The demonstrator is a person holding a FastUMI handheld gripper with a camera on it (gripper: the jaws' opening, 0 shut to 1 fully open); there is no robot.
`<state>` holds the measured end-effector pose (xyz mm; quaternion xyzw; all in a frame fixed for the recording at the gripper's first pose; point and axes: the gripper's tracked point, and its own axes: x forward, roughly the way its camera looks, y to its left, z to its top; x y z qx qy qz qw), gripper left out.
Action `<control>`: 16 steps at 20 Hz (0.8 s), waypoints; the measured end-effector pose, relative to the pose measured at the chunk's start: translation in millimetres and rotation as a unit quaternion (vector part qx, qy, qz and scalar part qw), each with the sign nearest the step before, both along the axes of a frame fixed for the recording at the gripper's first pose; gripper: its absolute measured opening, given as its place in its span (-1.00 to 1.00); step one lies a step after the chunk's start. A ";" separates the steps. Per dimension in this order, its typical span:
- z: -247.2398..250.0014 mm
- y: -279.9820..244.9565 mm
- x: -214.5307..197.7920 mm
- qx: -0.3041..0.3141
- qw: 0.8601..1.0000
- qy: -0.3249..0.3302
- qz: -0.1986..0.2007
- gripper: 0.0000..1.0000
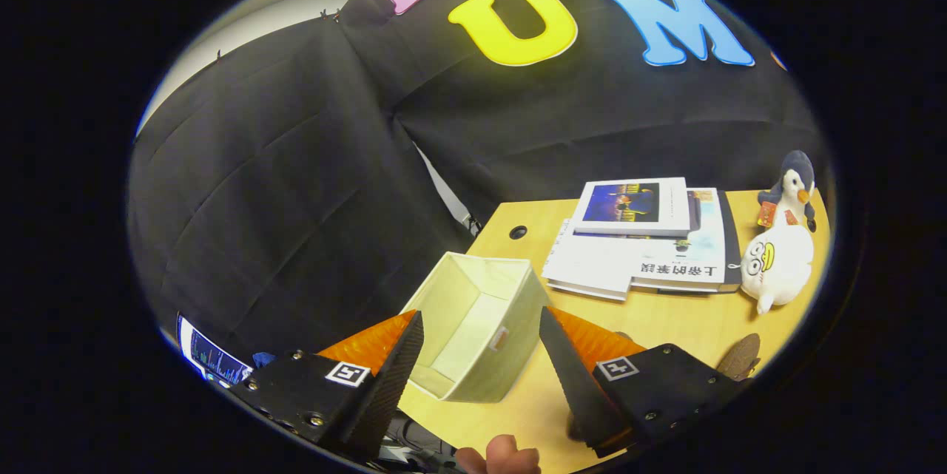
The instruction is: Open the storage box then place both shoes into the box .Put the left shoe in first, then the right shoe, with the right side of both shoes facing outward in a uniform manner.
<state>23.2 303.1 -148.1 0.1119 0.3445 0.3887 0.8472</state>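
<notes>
A pale cream fabric storage box (473, 326) stands open on the wooden table (666, 319), near its left edge, and its inside looks empty. My gripper (481, 333) hovers above it, open, with the box showing in the gap between the two fingers and nothing held. A brown shoe sole (740, 357) peeks out beyond the right finger, close to the table's near edge; the rest of that shoe is hidden.
A stack of books (644, 237) lies beyond the box. Two plush toys, a white one (777, 267) and a penguin (793, 193), sit to the right of the books. A person's fingers (503, 455) show below the gripper. A screen (211, 359) glows off the table's left.
</notes>
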 end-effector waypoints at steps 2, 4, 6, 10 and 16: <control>-11.0 -20.8 3.0 -0.010 1.000 0.001 -0.019 0.92; -23.3 -40.4 6.3 -0.024 0.999 0.004 -0.034 0.92; -39.9 -60.0 7.4 -0.047 0.998 0.004 -0.047 0.91; -67.1 -83.7 7.0 -0.073 0.996 0.006 -0.060 0.91; -129.8 -100.3 -4.5 -0.126 0.990 0.041 -0.053 0.92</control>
